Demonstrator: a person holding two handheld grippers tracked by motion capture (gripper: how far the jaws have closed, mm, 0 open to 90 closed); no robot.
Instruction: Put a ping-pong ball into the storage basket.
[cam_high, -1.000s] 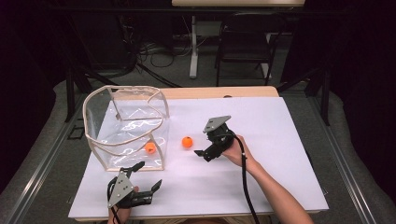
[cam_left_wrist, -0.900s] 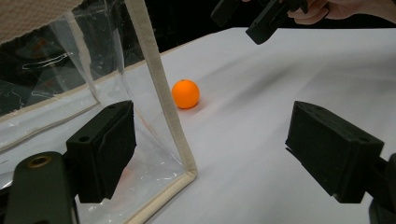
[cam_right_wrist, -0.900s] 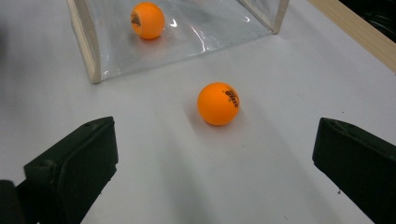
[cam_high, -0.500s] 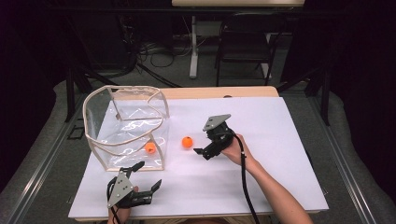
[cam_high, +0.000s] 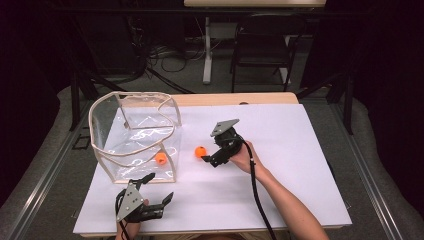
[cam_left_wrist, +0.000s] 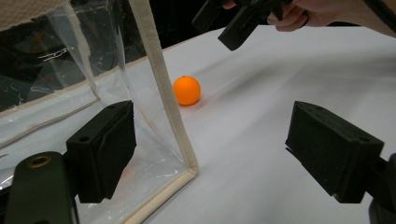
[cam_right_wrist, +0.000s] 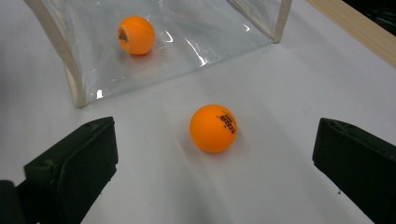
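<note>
Currently logging, all placed rel. to the clear bag (cam_high: 135, 135). Item 1: orange ball (cam_high: 200, 151) on the white table (cam_high: 300, 165), just beside the bag's right wall, outside it. Item 2: second orange ball (cam_high: 161, 158) inside the bag, at its near right corner. My right gripper (cam_high: 209, 159) sits right of the bag, close behind the loose ball, jaws wide apart, not touching it. My left gripper (cam_high: 157, 189) is just in front of the bag, jaws apart, empty.
</note>
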